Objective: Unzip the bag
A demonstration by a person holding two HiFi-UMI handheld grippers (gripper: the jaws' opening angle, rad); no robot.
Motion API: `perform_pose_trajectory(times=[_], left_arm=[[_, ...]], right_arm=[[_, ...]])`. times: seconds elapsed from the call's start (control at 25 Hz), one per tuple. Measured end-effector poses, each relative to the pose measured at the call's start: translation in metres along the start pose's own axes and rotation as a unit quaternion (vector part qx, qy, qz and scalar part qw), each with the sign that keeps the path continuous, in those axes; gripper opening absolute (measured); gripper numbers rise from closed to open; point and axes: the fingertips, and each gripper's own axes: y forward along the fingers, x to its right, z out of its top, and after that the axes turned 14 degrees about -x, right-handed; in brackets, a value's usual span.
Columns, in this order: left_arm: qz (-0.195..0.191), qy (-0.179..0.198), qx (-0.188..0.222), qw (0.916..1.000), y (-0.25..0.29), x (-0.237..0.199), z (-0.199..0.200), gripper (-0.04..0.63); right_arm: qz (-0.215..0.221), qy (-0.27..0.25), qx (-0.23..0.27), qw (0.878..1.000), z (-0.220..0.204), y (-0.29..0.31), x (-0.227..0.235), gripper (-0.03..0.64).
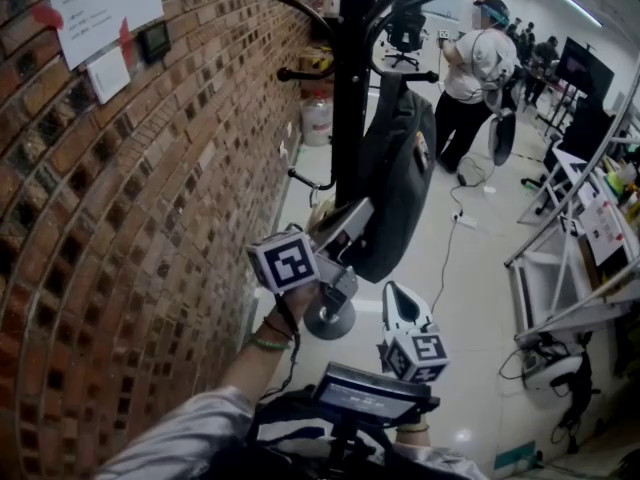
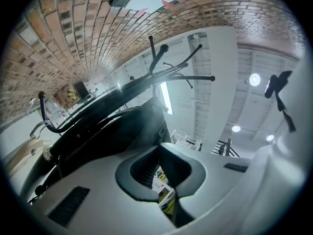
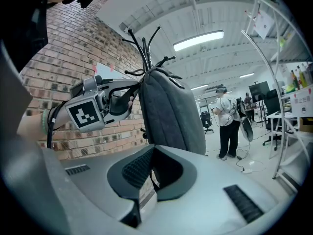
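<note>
A dark grey bag (image 1: 395, 183) hangs from a black coat rack (image 1: 352, 58) beside the brick wall. My left gripper (image 1: 352, 218) reaches up to the bag's left edge; its jaws (image 2: 161, 145) are closed together right at the fabric (image 2: 112, 131) and appear to pinch that edge. From the right gripper view, its marker cube (image 3: 85, 112) is left of the bag (image 3: 168, 111). My right gripper (image 1: 393, 290) points up just below the bag's bottom, apart from it. Its jaws (image 3: 152, 148) are shut with nothing between them. No zipper shows clearly.
The rack's round base (image 1: 330, 320) stands on the pale floor by the brick wall (image 1: 120, 218). A person (image 1: 470, 68) stands further back. Metal-framed tables (image 1: 580, 258) and cables fill the right side. A white jug (image 1: 317, 118) sits by the wall.
</note>
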Motion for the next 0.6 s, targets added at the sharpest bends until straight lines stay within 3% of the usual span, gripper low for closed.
perform_pose_trajectory(times=[0.6], left_arm=[[0.006,0.005,-0.010,0.9999,-0.010,-0.010,-0.020,0.011]], right_arm=[[0.006,0.003,-0.012,1.000,-0.005,0.005,0.000,-0.009]])
